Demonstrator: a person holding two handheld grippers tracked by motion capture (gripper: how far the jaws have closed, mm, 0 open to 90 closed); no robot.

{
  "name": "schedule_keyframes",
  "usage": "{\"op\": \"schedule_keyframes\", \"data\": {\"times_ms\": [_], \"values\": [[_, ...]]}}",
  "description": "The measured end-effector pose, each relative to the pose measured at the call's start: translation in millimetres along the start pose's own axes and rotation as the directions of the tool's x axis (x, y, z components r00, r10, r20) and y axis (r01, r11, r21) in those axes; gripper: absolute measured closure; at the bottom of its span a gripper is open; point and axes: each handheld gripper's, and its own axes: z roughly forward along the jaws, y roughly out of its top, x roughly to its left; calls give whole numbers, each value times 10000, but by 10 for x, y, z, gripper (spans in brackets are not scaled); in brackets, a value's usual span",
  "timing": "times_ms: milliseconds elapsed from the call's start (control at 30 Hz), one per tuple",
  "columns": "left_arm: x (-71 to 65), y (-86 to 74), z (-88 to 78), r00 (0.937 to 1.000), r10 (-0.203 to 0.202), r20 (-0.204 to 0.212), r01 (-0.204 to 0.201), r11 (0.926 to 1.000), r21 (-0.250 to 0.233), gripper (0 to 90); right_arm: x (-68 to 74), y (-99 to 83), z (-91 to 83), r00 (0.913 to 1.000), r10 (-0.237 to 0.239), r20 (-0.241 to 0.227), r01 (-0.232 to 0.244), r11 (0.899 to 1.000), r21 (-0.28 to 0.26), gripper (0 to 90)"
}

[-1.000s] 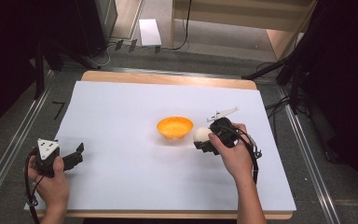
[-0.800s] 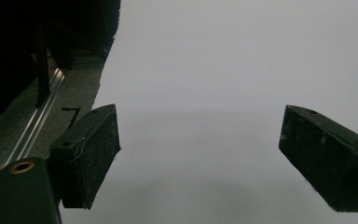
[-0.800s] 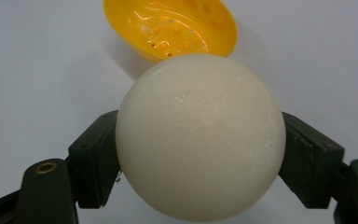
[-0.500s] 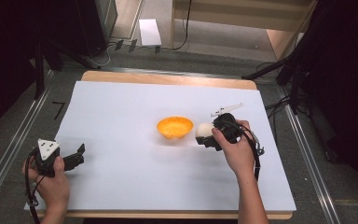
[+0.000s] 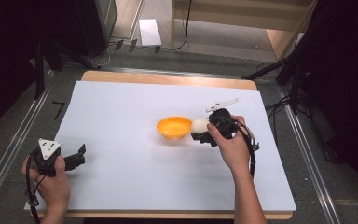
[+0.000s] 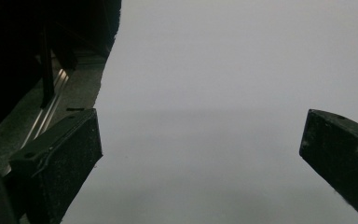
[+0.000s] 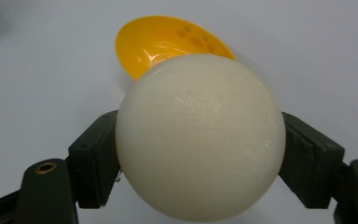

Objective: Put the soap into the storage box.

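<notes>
High view: orange bowl [image 5: 174,127] sitting near the middle of the white table [image 5: 121,107], taken here as the landmark. Just right of the bowl, a white ball [image 5: 199,125], touching or nearly touching its rim, hard to say which. Right gripper [image 5: 201,136] immediately right of the bowl, jaws closed around the ball, held by the right hand [image 5: 230,144] with the forearm running back toward the near edge. Grey three-cornered plate [image 5: 222,103] sticking up beyond that gripper, farther from the bowl. Left gripper [image 5: 77,157] well apart from the bowl, down to its left near the table's near left corner, gripped by the left hand [image 5: 51,179], jaws pointing toward the bowl's side of the table

Left gripper view: two black jaws spread wide with bare white table surface between them, nothing held. Dark floor and a metal rail [image 6: 51,107] past the table edge at upper left

Right gripper view: white ball [image 7: 200,135] clamped between the two black jaws, one pressed on each side. Orange bowl [image 7: 168,44] directly behind the ball, partly hidden by it, its glossy inside facing up. White table all around the bowl
</notes>
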Motion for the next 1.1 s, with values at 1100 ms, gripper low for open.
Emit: {"op": "schedule_keyframes", "data": {"times_ms": [1100], "values": [[-4,7,8,9999,103,31,-104,9998,166,0,123,358,525,9996,4,-267,1,9998,193,235]]}}
